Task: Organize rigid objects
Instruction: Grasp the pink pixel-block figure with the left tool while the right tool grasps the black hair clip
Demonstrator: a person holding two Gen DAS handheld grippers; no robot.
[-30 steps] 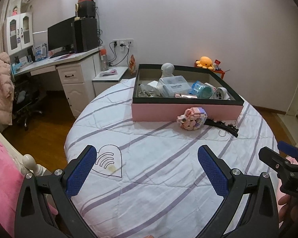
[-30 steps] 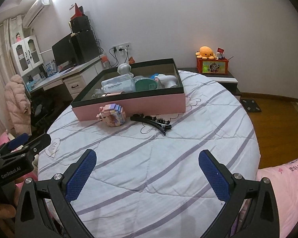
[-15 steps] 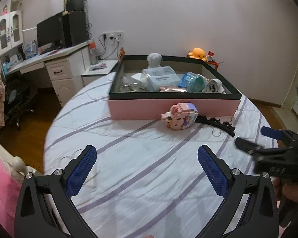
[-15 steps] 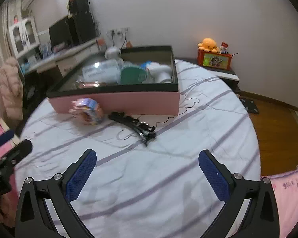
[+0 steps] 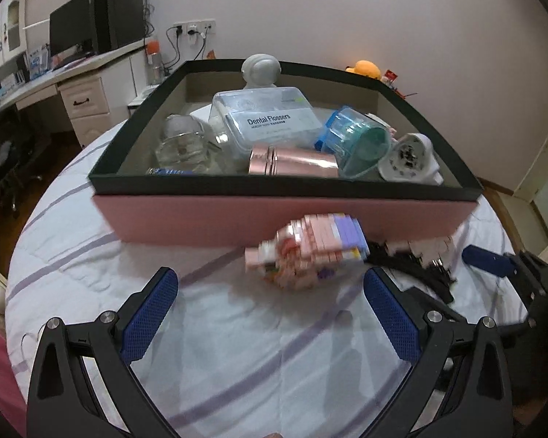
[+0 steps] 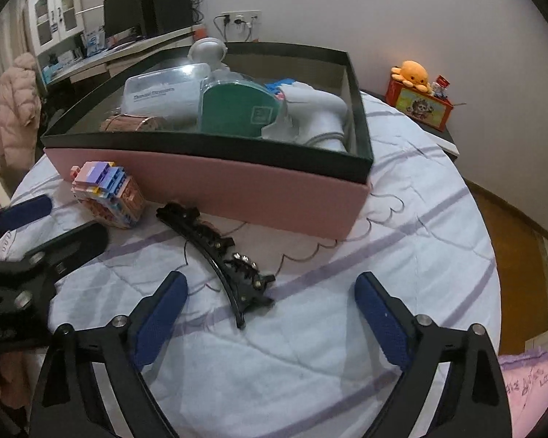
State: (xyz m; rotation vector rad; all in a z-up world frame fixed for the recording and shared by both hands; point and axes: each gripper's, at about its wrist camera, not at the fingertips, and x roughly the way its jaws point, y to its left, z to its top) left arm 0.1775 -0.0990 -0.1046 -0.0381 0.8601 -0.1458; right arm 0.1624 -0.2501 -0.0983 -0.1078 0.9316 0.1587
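Though unheld, hair clip (image 6: 215,255) between right tongs (image 6: 270,306).

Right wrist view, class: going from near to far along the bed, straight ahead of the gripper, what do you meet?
Right gripper → black hair clip → pink box → white wall.

Dim indoor light, fisheye-warped edges, left view motion-blurred.

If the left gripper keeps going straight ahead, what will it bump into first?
Most likely the pink brick toy, which sits just ahead of the open left gripper. The pink box stands right behind it. Depth is hard to judge here.
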